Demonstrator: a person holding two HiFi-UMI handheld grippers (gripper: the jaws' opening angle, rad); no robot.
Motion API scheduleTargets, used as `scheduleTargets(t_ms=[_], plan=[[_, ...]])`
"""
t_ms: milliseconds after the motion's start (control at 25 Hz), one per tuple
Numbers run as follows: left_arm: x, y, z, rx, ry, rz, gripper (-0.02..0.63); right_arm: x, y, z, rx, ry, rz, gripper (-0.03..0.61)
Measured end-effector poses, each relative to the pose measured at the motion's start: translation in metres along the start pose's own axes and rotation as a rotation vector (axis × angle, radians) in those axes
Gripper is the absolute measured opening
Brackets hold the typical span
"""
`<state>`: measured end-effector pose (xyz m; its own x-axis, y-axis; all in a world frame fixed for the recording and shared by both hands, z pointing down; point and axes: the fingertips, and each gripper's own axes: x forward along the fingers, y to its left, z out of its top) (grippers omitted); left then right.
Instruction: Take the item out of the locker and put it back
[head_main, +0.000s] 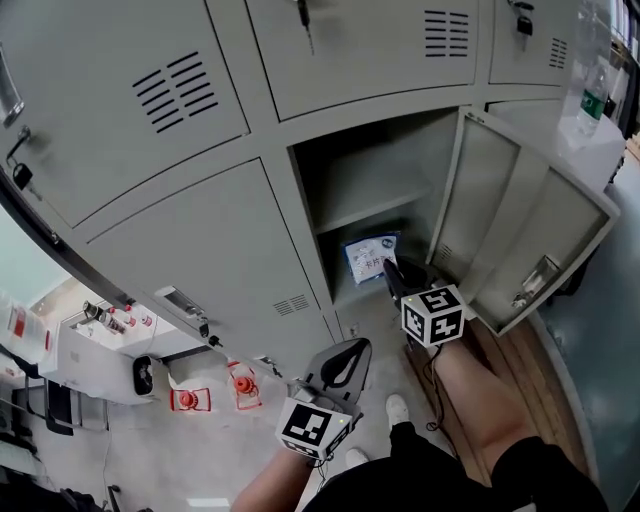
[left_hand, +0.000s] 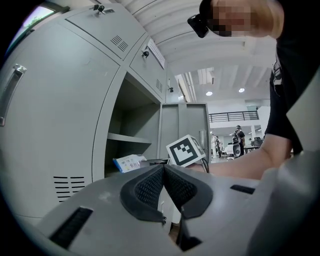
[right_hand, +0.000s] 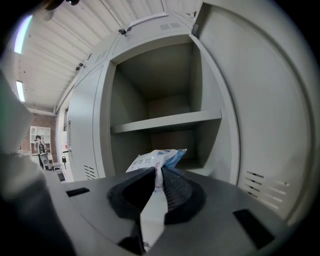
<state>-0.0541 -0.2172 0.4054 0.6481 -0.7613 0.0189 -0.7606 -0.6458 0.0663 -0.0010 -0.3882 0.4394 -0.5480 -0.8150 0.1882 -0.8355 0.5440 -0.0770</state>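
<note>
Locker (head_main: 370, 170) centre frame, door (head_main: 520, 220) swung open at right. Blue-white packet (head_main: 368, 257) at compartment mouth, below shelf, not released; outbound or return leg, probably unfinished either way. Right gripper (head_main: 388, 270) nearly closed, pinching packet edge. Left gripper (head_main: 347, 355) lower centre, jaws together, empty.

Bright, even indoor light falls on the grey lockers (head_main: 180, 200). Ceiling lamps (left_hand: 209, 93) glare far off in the left gripper view. The open locker (head_main: 370, 170) is shadowed inside. Both gripper views bulge and darken at their rounded edges.
</note>
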Motion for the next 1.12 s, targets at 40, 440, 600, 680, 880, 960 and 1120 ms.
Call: scheduleTargets(t_ms=[40, 440, 600, 680, 880, 960, 1120], plan=[[0.003, 0.000, 0.000, -0.002, -0.003, -0.001, 0.015, 0.005, -0.002, -0.004, 0.005, 0.013, 0.004, 0.095], [0.011, 0.008, -0.007, -0.022, 0.014, 0.032, 0.015, 0.048, -0.023, -0.043, 0.041, 0.142, 0.005, 0.095], [0.010, 0.008, -0.011, -0.028, 0.021, 0.045, 0.015, 0.059, -0.029, -0.052, 0.036, 0.181, 0.002, 0.095], [0.010, 0.008, -0.009, -0.039, 0.020, 0.054, 0.015, 0.064, -0.029, -0.055, 0.026, 0.199, 0.002, 0.095], [0.009, 0.008, -0.012, -0.028, 0.024, 0.060, 0.015, 0.075, -0.033, -0.061, 0.001, 0.238, 0.001, 0.095], [0.008, 0.008, -0.014, -0.027, 0.026, 0.063, 0.015, 0.078, -0.034, -0.062, -0.004, 0.258, -0.003, 0.095], [0.008, 0.008, -0.016, -0.021, 0.029, 0.065, 0.015, 0.082, -0.037, -0.066, -0.015, 0.285, -0.010, 0.095]])
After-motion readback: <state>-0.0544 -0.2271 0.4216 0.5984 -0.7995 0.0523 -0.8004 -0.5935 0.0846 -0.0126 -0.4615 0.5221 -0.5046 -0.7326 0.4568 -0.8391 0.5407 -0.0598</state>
